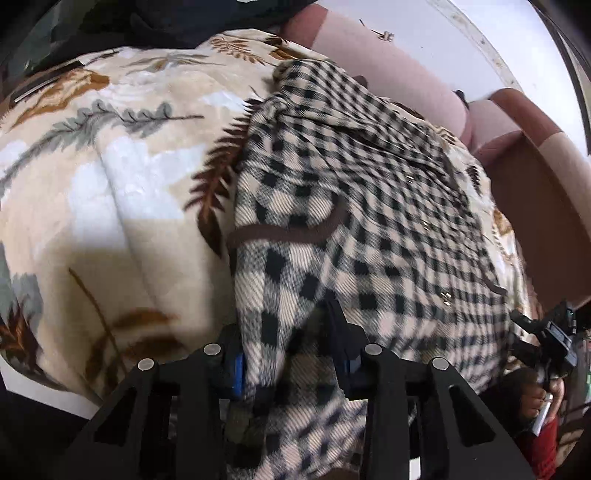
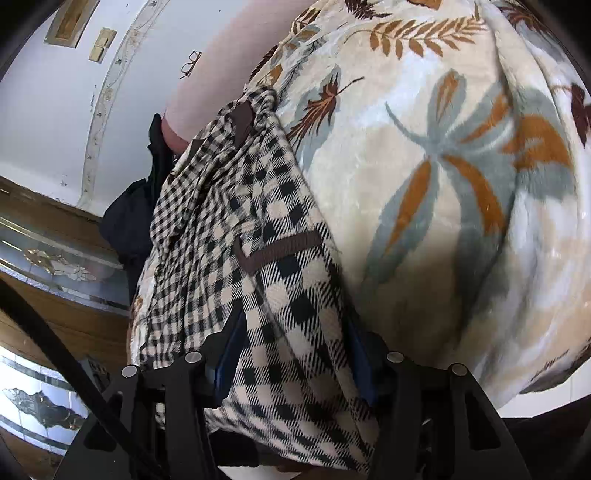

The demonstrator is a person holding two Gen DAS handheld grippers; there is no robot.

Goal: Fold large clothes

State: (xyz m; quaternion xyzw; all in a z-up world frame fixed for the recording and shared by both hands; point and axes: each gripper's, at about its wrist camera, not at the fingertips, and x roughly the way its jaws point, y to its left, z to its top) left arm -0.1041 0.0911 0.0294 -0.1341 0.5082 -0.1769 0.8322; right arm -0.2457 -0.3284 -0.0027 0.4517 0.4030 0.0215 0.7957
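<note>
A beige-and-black checked garment [image 1: 369, 184] with brown trim lies rumpled on a leaf-print blanket [image 1: 110, 166]. My left gripper [image 1: 288, 332] is at its near edge, and a gathered fold of the checked cloth is pinched between the two fingers. In the right wrist view the same garment [image 2: 229, 206] runs away from me along the blanket's [image 2: 443, 166] left side. My right gripper [image 2: 295, 332] stands wide, the cloth lying loosely between its fingers. That right gripper [image 1: 546, 339] also shows at the left wrist view's lower right, held by a hand.
Pink and brown sofa cushions [image 1: 388, 62] rise behind the blanket, with a pair of glasses [image 2: 190, 62] on one. A dark garment [image 2: 129, 214] hangs off the far left edge. Black fabric [image 1: 184, 18] lies at the blanket's far end. Wooden furniture and tiled floor lie left.
</note>
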